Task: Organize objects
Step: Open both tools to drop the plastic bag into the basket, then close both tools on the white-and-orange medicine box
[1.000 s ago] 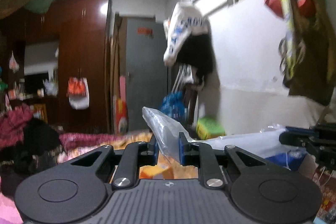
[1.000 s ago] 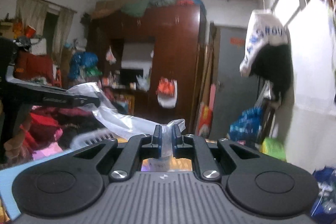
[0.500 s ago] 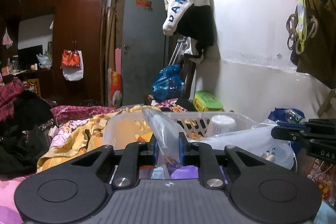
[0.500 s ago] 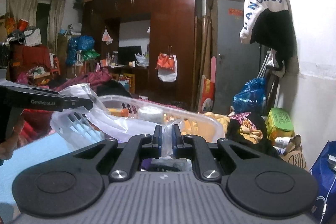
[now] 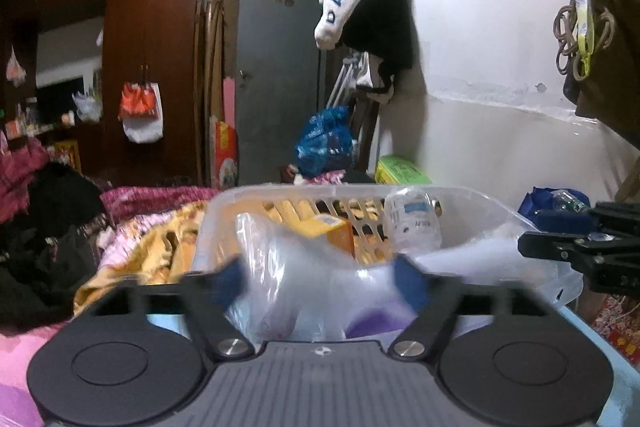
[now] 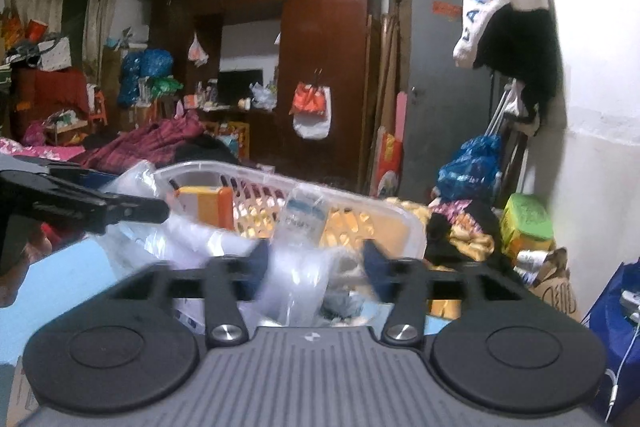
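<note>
Left wrist view, lower centre: the left gripper stands with its jaws spread wide, blurred, and the clear plastic bag lies loose between them, gripped by neither finger. At the right edge of that frame the right gripper shows side-on, level with the bag's far end.

Right wrist view: at the left edge the left gripper reaches in over the bag's crumpled end. In the lower centre the right gripper's own jaws are likewise spread and blurred, with bag film between them and nothing clamped.

The bag sags directly in front of a white slatted laundry basket, apparently touching its near rim. The basket already holds an orange box and a clear labelled bottle, which leans against the far wall.

Risks, as judged: with both grippers released, the bag is unsupported; it may slide off the near rim onto the pale blue worktop instead of into the basket. Limp film may also cling to a finger and be dragged back out.

Clearance: open room above the basket is good. The basket's left half is free; the right half is taken by the bottle. Piled bedding crowds its left side, the white wall stands well behind to the right.
</note>
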`<state>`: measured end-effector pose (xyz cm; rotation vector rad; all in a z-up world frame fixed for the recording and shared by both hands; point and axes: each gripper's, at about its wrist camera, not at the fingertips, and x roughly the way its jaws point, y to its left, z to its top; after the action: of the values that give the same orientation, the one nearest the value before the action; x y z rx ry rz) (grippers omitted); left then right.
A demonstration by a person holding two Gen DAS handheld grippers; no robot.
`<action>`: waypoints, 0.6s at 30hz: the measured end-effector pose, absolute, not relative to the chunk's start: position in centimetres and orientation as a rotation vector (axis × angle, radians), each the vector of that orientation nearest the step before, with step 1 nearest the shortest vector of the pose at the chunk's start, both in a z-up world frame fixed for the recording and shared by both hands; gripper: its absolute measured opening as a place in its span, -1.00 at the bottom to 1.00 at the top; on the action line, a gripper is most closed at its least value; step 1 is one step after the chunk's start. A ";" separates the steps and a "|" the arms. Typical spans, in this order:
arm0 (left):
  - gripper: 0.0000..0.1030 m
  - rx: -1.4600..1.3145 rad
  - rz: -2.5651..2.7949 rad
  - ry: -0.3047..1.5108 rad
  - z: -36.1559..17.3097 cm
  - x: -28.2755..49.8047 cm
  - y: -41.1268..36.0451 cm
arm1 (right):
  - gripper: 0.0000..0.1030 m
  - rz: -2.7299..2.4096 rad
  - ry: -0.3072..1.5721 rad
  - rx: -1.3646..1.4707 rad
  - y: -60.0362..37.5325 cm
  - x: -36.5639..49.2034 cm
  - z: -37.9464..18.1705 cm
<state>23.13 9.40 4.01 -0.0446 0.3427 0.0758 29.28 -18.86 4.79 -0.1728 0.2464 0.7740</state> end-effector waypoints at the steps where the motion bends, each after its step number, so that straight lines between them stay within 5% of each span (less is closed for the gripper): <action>1: 0.73 -0.036 0.080 0.328 4.1 22.8 9.2 | 0.50 0.765 0.234 -0.169 -19.0 29.1 4.8; 3: 0.79 -0.032 0.077 0.311 4.6 22.0 9.1 | 0.95 0.743 0.207 -0.158 -19.3 28.5 5.0; 4: 0.82 -0.031 0.070 0.297 4.9 21.4 9.1 | 0.98 0.730 0.192 -0.154 -19.5 28.1 5.0; 18: 0.92 0.009 -0.007 0.273 -1.8 8.6 9.0 | 1.00 0.765 0.278 0.065 -24.9 17.1 -2.9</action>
<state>8.63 9.01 -1.84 0.0093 0.2728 -0.0074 17.07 -24.88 -2.86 0.0654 0.2779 0.7649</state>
